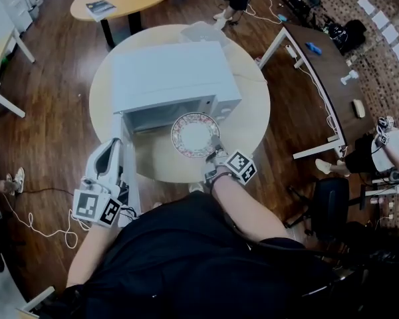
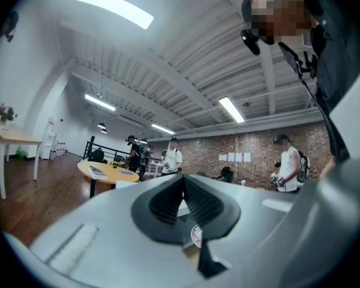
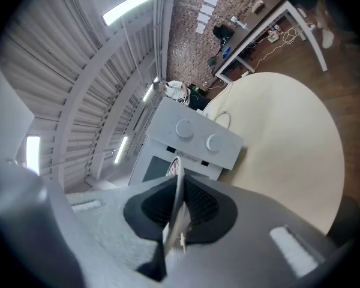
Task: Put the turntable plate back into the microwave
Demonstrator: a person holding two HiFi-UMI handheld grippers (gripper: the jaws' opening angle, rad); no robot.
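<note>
The right gripper (image 1: 216, 153) has its jaws clamped on the near rim of the turntable plate (image 1: 194, 133), mid-frame before the open microwave (image 1: 173, 78). Best slide it in level and centred. The left gripper (image 1: 110, 153), lower left, has its jaws together and looks empty

i see a white plate (image 1: 195, 135) with a reddish-brown patterned rim. the microwave (image 1: 173, 78) is pale grey and the round table (image 1: 253, 121) is cream. the floor (image 1: 53, 125) is dark brown wood. the left hand-held gripper (image 1: 110, 158) and right hand-held gripper (image 1: 216, 153) are grey, with black ribbed pads (image 3: 198, 206). each cube (image 1: 241, 166) carries black-and-white square markers. the person's top (image 1: 186, 264) is black.
</note>
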